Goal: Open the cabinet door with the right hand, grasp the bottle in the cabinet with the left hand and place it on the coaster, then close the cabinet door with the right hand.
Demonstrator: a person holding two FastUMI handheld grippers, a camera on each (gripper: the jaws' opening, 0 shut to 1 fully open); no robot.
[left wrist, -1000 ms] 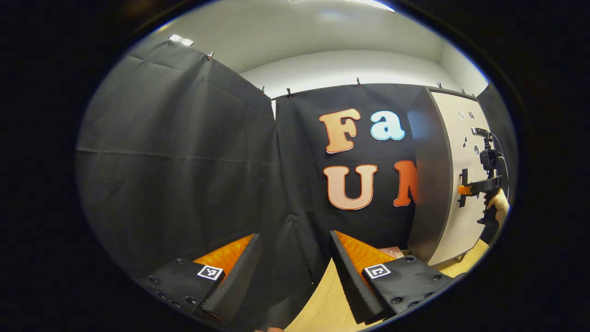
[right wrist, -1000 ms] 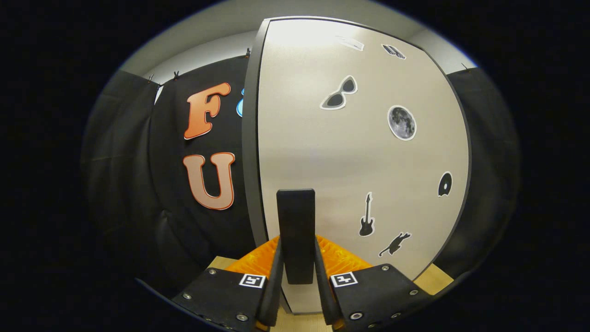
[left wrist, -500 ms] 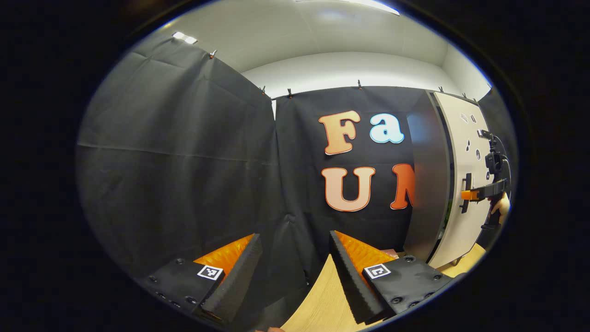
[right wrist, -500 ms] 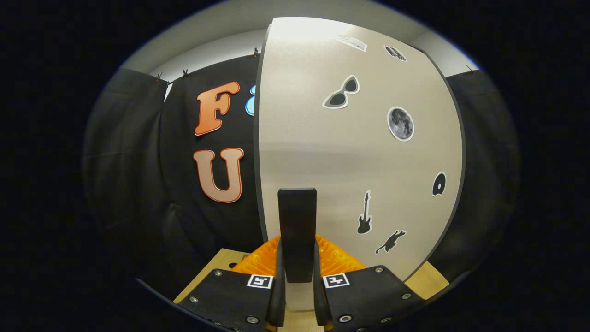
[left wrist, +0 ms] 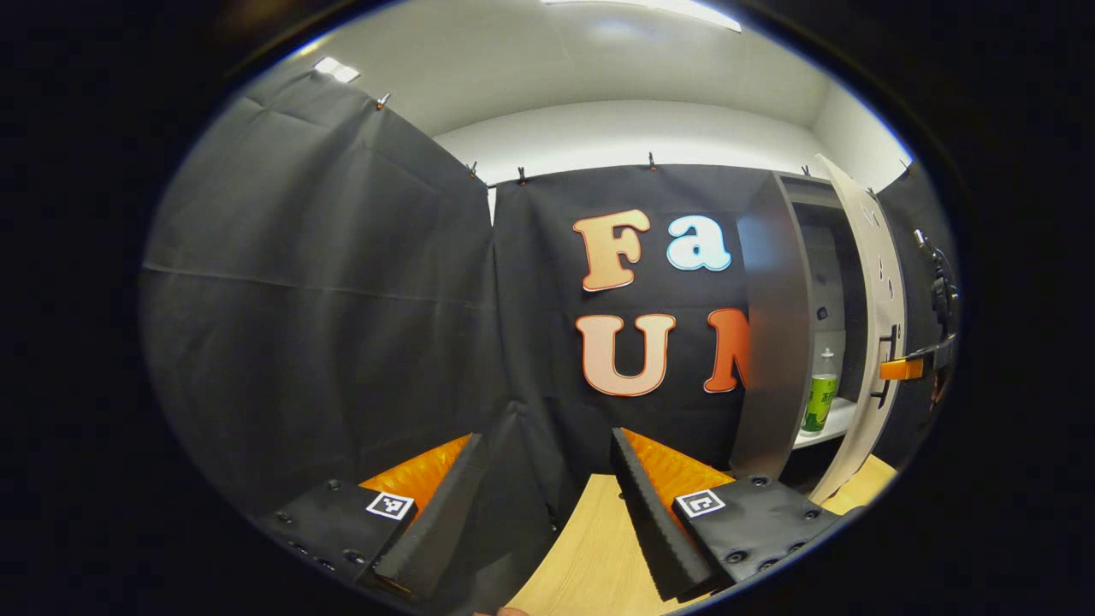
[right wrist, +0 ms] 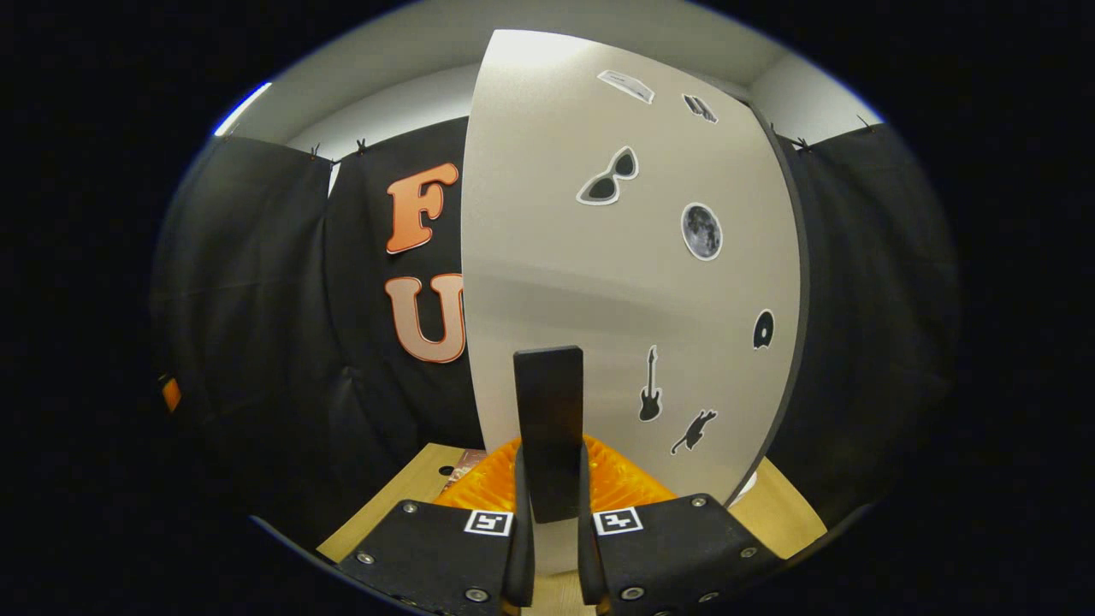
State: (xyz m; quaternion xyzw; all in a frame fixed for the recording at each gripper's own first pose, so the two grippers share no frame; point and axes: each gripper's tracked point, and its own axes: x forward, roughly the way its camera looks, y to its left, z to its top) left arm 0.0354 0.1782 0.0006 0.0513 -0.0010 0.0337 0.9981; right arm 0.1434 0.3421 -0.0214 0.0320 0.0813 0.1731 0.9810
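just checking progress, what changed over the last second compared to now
The cabinet door has swung open, pulled by the right gripper, which stays shut on the door handle. The opening now reveals a green bottle standing on the shelf inside. The left gripper stayed open and empty over the wooden table.
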